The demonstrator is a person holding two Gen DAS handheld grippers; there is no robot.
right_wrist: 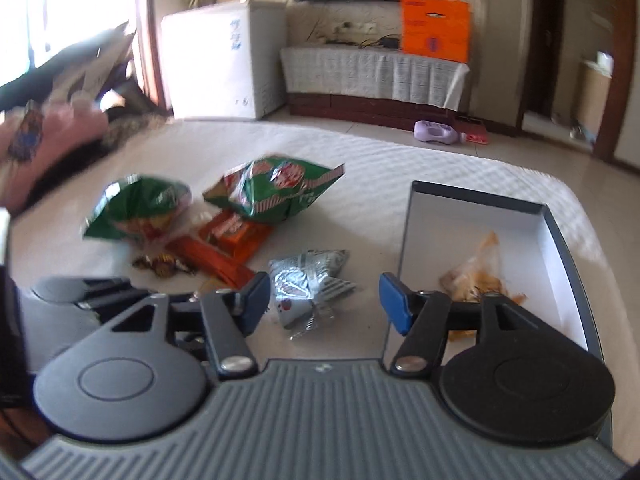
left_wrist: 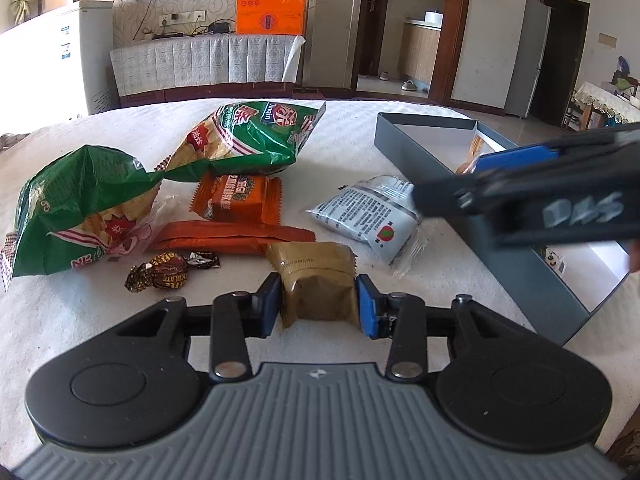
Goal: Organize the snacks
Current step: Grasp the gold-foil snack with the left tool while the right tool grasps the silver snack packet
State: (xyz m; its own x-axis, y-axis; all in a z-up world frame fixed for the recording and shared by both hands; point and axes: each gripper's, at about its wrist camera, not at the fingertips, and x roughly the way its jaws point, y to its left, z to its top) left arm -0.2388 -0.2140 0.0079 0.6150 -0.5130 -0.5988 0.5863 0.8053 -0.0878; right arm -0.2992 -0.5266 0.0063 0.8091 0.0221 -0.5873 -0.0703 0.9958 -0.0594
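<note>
The left gripper (left_wrist: pixel 318 304) is pinching a small olive-brown snack packet (left_wrist: pixel 316 280) between its blue pads (left_wrist: pixel 366 306), both pads pressing on the packet's sides near the near edge of the white-covered table (left_wrist: pixel 400 128). The right gripper (right_wrist: pixel 324 300) is standing with its jaws spread and nothing between them, hanging over the gap between a silver-grey foil packet (right_wrist: pixel 308 280) and the grey box (right_wrist: pixel 476 200) at the table's right edge; in the left wrist view it is crossing the right side as a blurred dark bar. The box is lying open, white inside, with a clear bag of orange-brown snacks (right_wrist: pixel 476 272) resting on its floor. Toward the left edge two green chip bags (left_wrist: pixel 244 140) are sitting side by side, with an orange wrapped biscuit pack (left_wrist: pixel 238 200) and a long orange bar (left_wrist: pixel 228 236) just in front of them, and a brown foil candy (left_wrist: pixel 168 276) lying beside the bar, just left of the gripped packet.
</note>
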